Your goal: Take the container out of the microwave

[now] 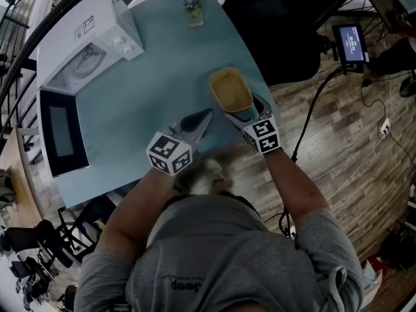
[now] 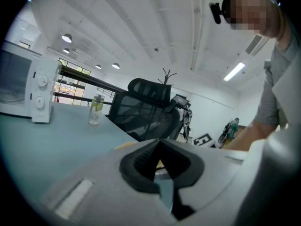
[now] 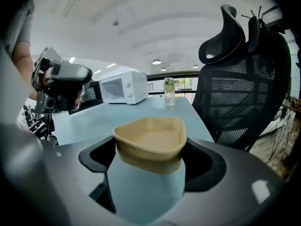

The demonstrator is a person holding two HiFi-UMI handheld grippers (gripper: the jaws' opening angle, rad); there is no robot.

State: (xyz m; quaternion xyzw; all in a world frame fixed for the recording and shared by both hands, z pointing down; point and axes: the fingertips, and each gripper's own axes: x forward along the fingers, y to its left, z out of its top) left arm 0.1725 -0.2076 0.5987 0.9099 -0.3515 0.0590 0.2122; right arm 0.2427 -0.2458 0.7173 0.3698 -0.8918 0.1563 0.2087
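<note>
Container, a shallow tan plastic tub w/ rounded corners (image 1: pixel 231 90), is already out of the boxy white microwave (image 1: pixel 91 38) & well apart from it, over the near-right part of the pale blue table (image 1: pixel 162 64). Right gripper (image 1: pixel 242 108) has its jaws spread wide w/ the container btwn them, both black pads pressed to its sides, so that gripper is carrying it; can't tell if the base touches the tabletop yet. Left gripper (image 1: pixel 198 121) hangs just beside it, jaws closed together on nothing. Microwave's dark-windowed door (image 1: pixel 62 132) stands swung open. Clear drinks bottle (image 1: pixel 193 10) stands near the table's far edge, out of the way. Main job looks approx done: what's left, prob, is setting the container down, letting go & maybe shutting the door
</note>
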